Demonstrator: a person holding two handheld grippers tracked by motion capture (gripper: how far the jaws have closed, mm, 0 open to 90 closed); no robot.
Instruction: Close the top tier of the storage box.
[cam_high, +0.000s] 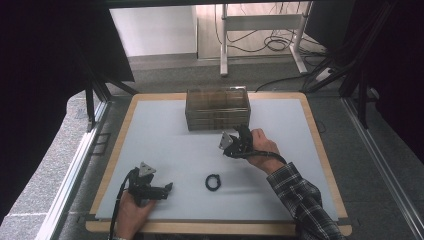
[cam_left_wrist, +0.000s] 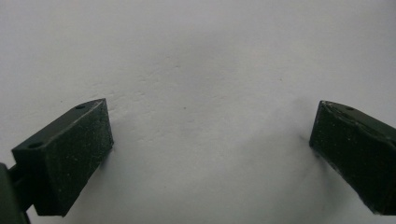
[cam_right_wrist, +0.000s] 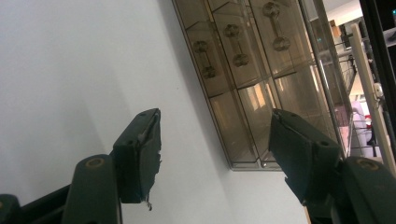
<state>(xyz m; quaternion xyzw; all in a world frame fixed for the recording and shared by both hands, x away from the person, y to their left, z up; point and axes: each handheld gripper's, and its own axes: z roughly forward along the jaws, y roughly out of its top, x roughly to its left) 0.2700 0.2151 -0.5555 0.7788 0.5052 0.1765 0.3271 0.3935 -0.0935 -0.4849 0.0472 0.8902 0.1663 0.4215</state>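
Smoked-plastic drawer box (cam_high: 218, 108) stands just beyond the right gripper (cam_high: 241, 135), whose jaws gape, holding nothing. Left gripper (cam_high: 169, 189) is wide open and empty, near a black ring (cam_high: 213, 182)

Open mat (cam_high: 165, 145) btwn left gripper (cam_high: 167, 188) & drawer box (cam_high: 218, 109), free to pass. Black ring (cam_high: 213, 182) lies mid-front, near left gripper. Right gripper (cam_high: 241, 131) sits just before box front (cam_right_wrist: 243, 93), box blocks fwd travel; jaws apart, nothing btwn.
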